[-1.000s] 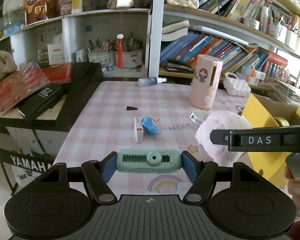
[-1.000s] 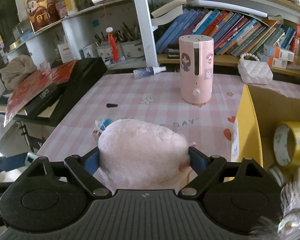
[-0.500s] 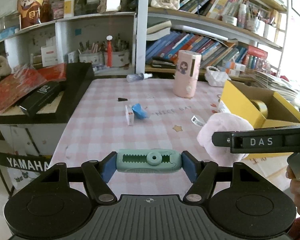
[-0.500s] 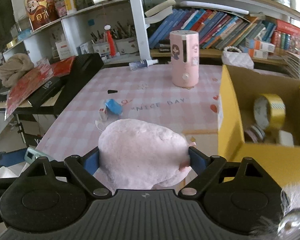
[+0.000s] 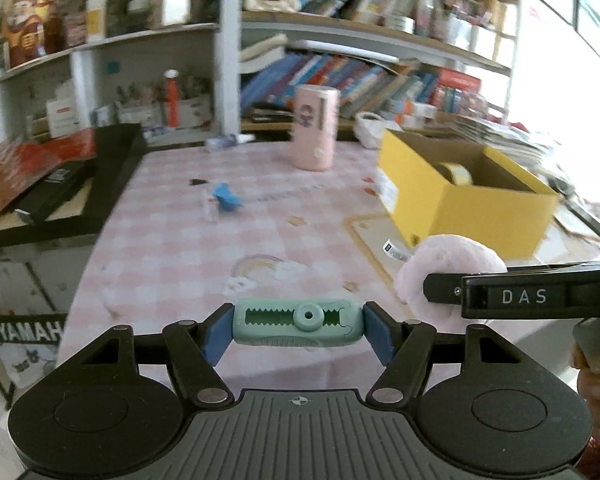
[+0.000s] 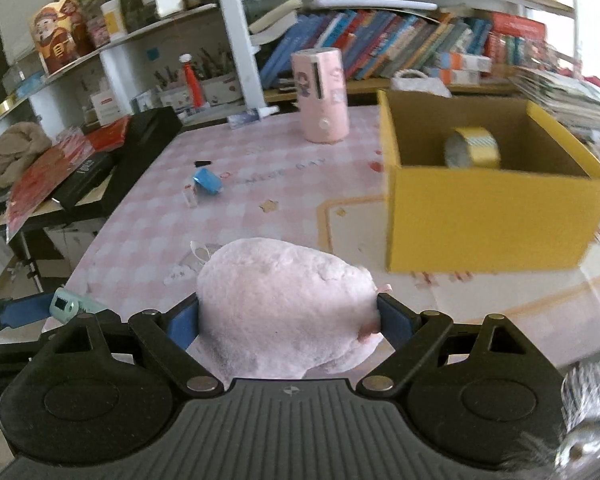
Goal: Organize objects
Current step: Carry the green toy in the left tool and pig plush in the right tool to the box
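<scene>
cluttered bookshelves at the back, pink checked tablecloth on the table up front. both views are motion-blurred.

left gripper: jaws narrowed onto a mint-green plastic correction-tape dispenser, blue pads touching both ends, held level above the near table edge. same dispenser shows at the far left of the right wrist view.

right gripper: jaws clamped on a fluffy pale-pink plush toy, pads pressed into its sides, held above the table. in the left wrist view the plush sits right of the left gripper, partly behind a black bar marked "das".

open yellow cardboard box stands on the right half of the table, near the plush and beyond it. roll of yellow tape stands on edge inside, against the far wall.

mid table, well apart from both grippers: small blue object just beside a small white box; cannot tell if they touch. tiny black piece just behind them.

tall pink cylindrical appliance with a cartoon figure upright toward the back. small spray bottle lies on its side to its left, near the back edge.

black case left of the table, red packaging on it.
</scene>
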Tool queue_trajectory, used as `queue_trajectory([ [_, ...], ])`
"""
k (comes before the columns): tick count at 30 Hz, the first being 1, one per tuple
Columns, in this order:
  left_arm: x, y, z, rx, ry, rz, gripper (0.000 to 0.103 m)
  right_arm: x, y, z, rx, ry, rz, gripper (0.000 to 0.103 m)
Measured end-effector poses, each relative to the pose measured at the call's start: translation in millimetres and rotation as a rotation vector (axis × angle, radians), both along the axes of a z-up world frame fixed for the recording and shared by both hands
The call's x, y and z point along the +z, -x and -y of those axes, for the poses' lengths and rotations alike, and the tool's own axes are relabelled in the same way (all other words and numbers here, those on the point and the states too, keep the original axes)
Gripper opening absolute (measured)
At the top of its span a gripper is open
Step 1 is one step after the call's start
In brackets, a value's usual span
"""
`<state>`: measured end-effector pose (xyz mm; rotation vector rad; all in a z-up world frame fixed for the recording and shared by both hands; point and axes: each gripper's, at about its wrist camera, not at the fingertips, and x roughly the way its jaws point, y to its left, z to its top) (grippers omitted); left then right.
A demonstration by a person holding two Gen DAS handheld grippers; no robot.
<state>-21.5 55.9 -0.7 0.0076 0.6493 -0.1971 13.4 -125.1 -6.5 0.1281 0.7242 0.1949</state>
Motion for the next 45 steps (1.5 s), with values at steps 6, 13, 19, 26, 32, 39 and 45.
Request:
queue_trajectory([
  [6, -3.6, 10.3, 28.1, -0.112, 0.0, -0.008, 0.069, -10.5, 32.0, 30.0, -0.112, -0.007, -0.056, 0.088],
  [13, -4.6, 12.9, 68.4, -0.255, -0.005, -0.008, 0.069, -15.0, 63.4, 70.2, -0.254, -0.014, -0.078, 0.088],
  [19, -5.8, 13.3, 98.4, -0.355, -0.02, -0.008, 0.069, -19.4, 83.1, 102.2, -0.365, -0.029, -0.099, 0.088],
  [26, -5.1, 2.6, 122.1, -0.39, -0.024, -0.003, 0.069, -21.7, 81.5, 123.9, -0.413, -0.029, -0.11, 0.088],
  [32, 3.3, -13.0, 135.9, -0.385, -0.031, 0.034, 0.069, -15.5, 69.0, 142.5, -0.434, -0.03, -0.09, 0.088],
  [39, 25.5, -39.2, 156.0, -0.381, -0.04, 0.126, 0.069, 14.1, 43.4, 172.7, -0.468, -0.022, 0.034, 0.088],
  [45, 41.0, -72.4, 180.1, -0.358, -0.035, 0.187, 0.069, 48.0, 3.6, 198.7, -0.441, -0.008, 0.161, 0.088],
])
